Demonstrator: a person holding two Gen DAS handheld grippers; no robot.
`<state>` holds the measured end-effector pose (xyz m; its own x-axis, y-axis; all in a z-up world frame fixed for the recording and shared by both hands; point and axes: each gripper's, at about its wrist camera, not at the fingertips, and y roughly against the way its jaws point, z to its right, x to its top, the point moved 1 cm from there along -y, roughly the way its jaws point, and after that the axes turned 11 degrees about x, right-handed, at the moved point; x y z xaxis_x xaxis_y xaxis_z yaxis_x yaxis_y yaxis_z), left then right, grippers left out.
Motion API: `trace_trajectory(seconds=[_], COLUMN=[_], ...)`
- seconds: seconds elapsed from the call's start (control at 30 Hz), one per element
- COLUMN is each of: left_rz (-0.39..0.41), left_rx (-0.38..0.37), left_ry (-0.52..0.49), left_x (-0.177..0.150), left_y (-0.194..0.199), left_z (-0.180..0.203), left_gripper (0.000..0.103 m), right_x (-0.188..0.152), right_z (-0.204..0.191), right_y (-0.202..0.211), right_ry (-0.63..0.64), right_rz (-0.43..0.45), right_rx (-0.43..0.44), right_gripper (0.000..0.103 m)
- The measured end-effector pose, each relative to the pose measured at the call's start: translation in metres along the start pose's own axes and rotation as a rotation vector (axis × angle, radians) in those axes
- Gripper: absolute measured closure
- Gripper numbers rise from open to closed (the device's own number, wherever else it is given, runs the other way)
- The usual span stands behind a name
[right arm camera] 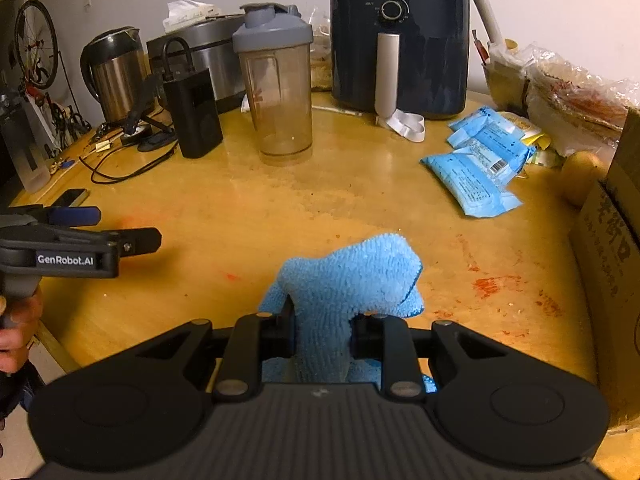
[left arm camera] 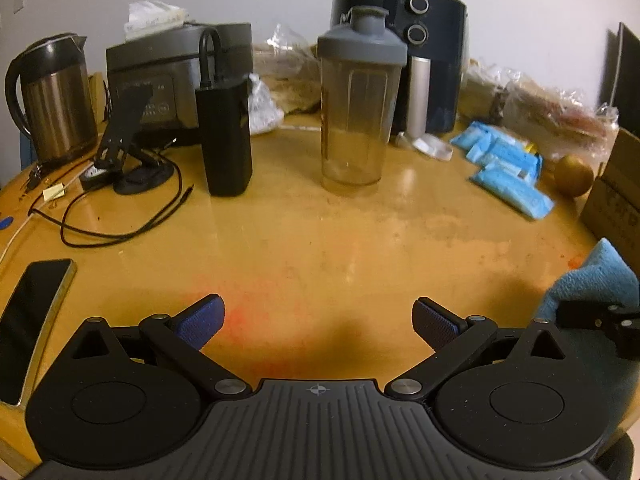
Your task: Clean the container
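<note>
A: Left wrist view? 
B: Low over the yellow table (left arm camera: 320,248), looking forward along its own open fingers, straight at the shaker bottle (left arm camera: 358,96). Bottle centre frame, mid-distance, wall behind it.

A: Right wrist view? 
B: Higher, tilted down more, standing right of the bottle (right arm camera: 276,88), which sits left of centre here, a bit farther off. Blue cloth (right arm camera: 352,288) fills the near foreground.

A: Overlap? 
B: Both share the bottle, air fryer (left arm camera: 424,56) (right arm camera: 400,40) behind it, kettle (left arm camera: 52,96) (right arm camera: 116,72) left of it, blue packets (left arm camera: 504,168) (right arm camera: 476,164) right of it. Right view also catches the left gripper (right arm camera: 124,228) far left of the bottle.
</note>
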<state>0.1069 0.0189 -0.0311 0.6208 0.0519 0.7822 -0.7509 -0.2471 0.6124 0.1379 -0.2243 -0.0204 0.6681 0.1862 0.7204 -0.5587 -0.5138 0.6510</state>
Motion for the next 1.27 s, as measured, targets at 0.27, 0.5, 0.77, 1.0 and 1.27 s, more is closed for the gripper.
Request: trace_trajectory(seconds=[0.27, 0.5, 0.77, 1.0, 1.27], left_rz=[-0.021, -0.047, -0.052, -0.061, -0.061], left_rx=[0.004, 0.006, -0.028, -0.036, -0.038], left_ry=[-0.012, -0.006, -0.006, -0.015, -0.011], left_x=[-0.002, -0.003, -0.004, -0.006, -0.007], left_y=[-0.006, -0.012, -0.01, -0.01, -0.01], left_z=[0.003, 0.0, -0.002, -0.001, -0.002], left_gripper=[0.0, 0.0, 0.0, 0.0, 0.0], right_x=[0.001, 0.001, 0.002, 0.002, -0.013], right_z=[-0.002, -0.007, -0.007, -0.011, -0.023], right_y=[0.0, -0.006, -0.015, -0.01, 0.012], right_ry=[0.018, 0.054, 0.051, 0.051, 0.05], right_rz=[0.012, 0.038, 0.053, 0.062, 0.085], right_rx=[-0.018, -0.088, -0.091, -0.089, -0.097], right_gripper=[0.07, 0.0, 0.0, 0.0, 0.0])
